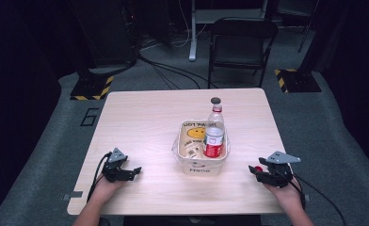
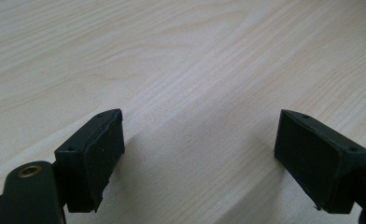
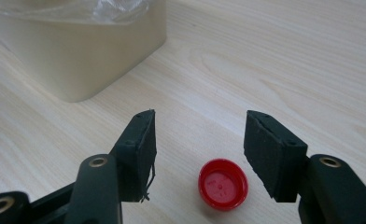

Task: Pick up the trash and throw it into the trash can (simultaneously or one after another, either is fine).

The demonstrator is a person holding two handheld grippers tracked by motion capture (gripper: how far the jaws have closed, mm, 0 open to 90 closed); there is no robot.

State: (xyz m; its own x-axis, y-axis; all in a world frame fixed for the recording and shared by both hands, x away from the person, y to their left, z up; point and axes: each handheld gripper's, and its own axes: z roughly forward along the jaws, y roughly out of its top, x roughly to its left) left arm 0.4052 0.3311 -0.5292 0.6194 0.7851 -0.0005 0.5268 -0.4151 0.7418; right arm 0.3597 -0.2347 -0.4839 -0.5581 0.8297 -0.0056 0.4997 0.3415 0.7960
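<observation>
The right gripper [image 3: 199, 140] rests low at the near right of the table [image 1: 140, 117], jaws spread wide and holding nothing; a red bottle cap [image 3: 223, 183] lies between them on the wood, hollow side up, touching neither jaw. The left gripper [image 2: 200, 140] sits at the near left, jaws equally wide apart over bare wood, empty.

The table is pale wood grain. At its middle stands a cream bin [image 1: 201, 165] lined with clear plastic, holding a red can [image 1: 214, 142] upright and a clear bottle [image 1: 215, 114] upright at its far edge, neck up. A small dark disc [image 1: 215, 100] lies just beyond. Past the table are grey carpet, a black folding chair [image 1: 241, 44] and trailing floor cables [image 1: 173, 70].
</observation>
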